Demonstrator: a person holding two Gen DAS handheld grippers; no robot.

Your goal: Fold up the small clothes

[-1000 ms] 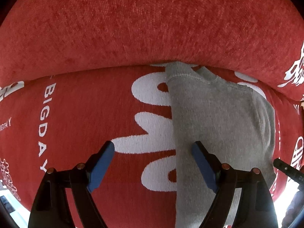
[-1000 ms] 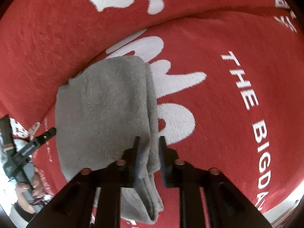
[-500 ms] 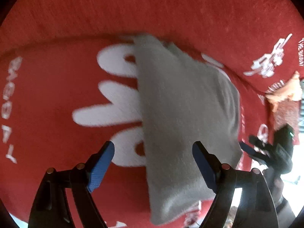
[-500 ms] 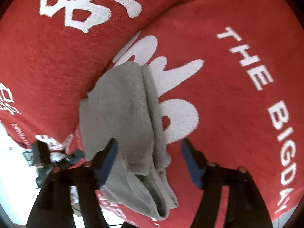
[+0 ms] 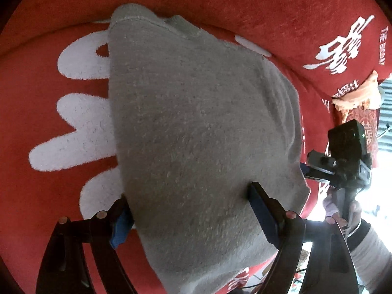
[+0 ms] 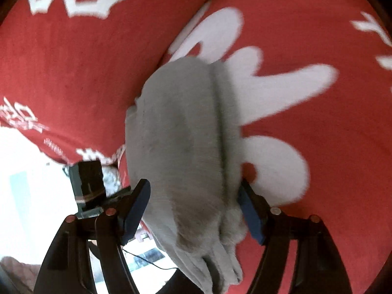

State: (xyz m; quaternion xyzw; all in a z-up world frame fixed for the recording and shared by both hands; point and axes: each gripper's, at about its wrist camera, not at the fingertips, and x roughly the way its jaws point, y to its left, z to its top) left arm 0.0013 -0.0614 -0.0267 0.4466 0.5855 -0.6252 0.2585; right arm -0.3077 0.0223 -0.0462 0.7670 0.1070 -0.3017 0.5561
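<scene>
**Occlusions, crops, blur**

Right wrist view motion-blurred: white print smeared, unreadable. Cloth near end cut by bottom edge; layer count unclear. Left view: cloth hides most of the white print, lower end cropped. Small text at right edge too tiny. Orange item partly hidden, unidentifiable.

Bright overexposed lower corners; right view motion-blurred; fisheye edges.

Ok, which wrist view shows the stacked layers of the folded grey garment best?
The right wrist view: the grey garment is seen from its layered edge, with separate folds fanning out at the near end, though blurred. The left wrist view shows mostly its flat top face and a hem at the far end.
</scene>
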